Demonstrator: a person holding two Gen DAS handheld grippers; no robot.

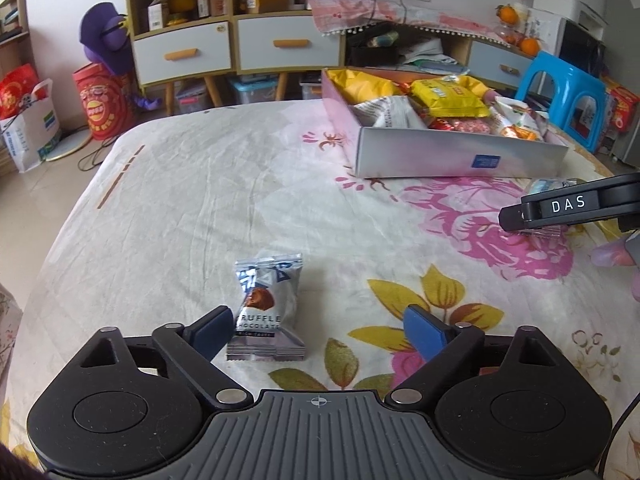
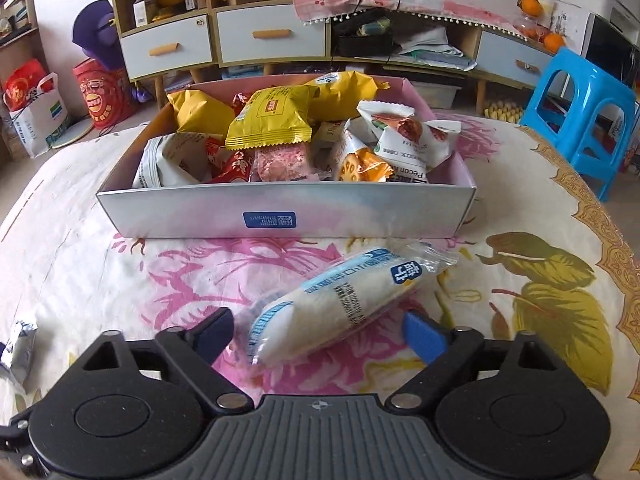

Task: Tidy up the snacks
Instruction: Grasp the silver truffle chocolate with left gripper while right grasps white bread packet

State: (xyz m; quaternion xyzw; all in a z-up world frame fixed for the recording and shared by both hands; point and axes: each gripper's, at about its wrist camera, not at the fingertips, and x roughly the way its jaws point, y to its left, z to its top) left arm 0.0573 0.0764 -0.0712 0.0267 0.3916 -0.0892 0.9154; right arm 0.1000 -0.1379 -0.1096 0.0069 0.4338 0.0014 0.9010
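Note:
A silver truffle chocolate packet (image 1: pixel 266 308) stands on the flowered bedsheet between the fingers of my left gripper (image 1: pixel 318 334), close to the left pad; the jaws stand wide and do not press it. A long white and blue snack packet (image 2: pixel 344 304) lies slantwise between the fingers of my right gripper (image 2: pixel 320 336), whose jaws are open around it with a gap on each side. Behind it sits the silver and pink box (image 2: pixel 280 200), full of several snack bags. In the left wrist view the box (image 1: pixel 460 156) stands at the upper right, with one of the right gripper's fingers (image 1: pixel 560 208) in front of it.
The truffle packet (image 2: pixel 18 344) shows at the left edge of the right wrist view. A blue plastic stool (image 2: pixel 576 120) stands past the bed's right edge. Cabinets with drawers (image 1: pixel 184 54) line the far wall. A person's fingers (image 1: pixel 612 256) show under the right gripper.

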